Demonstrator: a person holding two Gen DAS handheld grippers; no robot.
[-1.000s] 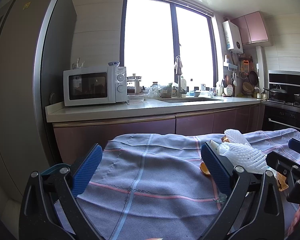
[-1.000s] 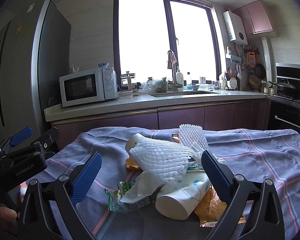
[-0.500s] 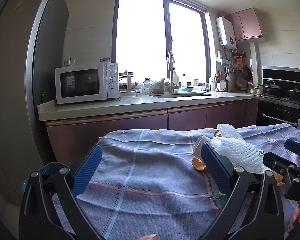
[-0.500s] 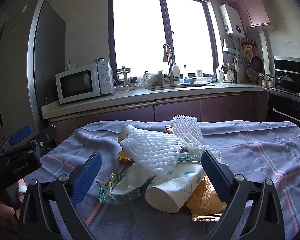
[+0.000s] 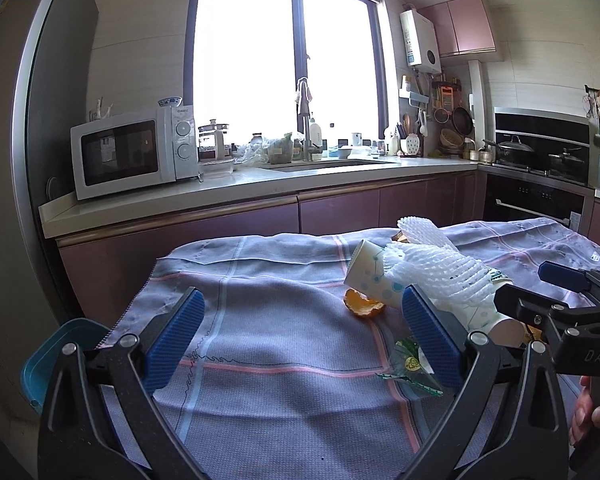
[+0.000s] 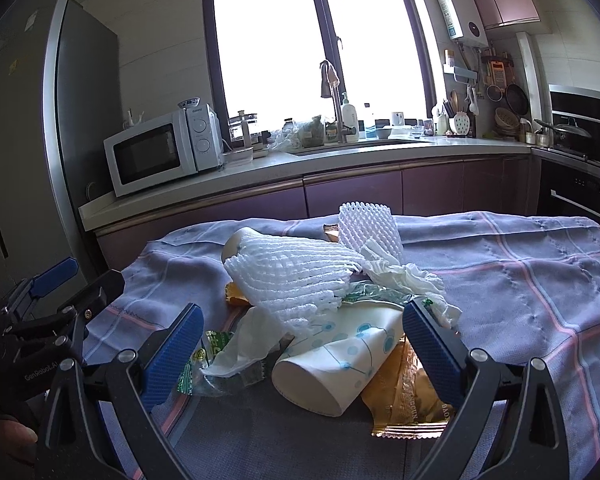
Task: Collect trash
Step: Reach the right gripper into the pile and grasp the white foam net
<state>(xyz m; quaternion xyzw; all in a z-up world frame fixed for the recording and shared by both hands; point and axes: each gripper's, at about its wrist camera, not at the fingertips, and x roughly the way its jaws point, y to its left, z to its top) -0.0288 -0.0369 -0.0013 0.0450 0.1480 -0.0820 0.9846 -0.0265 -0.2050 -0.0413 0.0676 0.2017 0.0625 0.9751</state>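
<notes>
Fingers on both grippers are spread wide, nothing held: right gripper (image 6: 300,340) straddles the trash pile, left gripper (image 5: 300,332) hovers over bare cloth (image 5: 260,320) to the pile's left. Trash sits in a loose heap mid-bench: near cup (image 6: 336,360) on its side between the right fingers, foam net (image 6: 296,280) draped over it and over a second cup (image 5: 370,276), tissue (image 6: 400,272), gold wrapper (image 6: 404,400), green wrapper (image 6: 204,360), peel (image 5: 362,306). Risks as I see them: closing on the near cup likely drags the net and tissue along, or crushes the cup since it's thin paper lying sideways; a round wall could squirt out forward. Net is springy, may slip free once lifted and scatter the rest. Flat wrappers lie tight on the cloth, so fingers may pinch fabric and pull the whole cloth. Blue bin (image 5: 56,356) shows at the left bench edge, partly hidden; a long carry across raises drop odds.
</notes>
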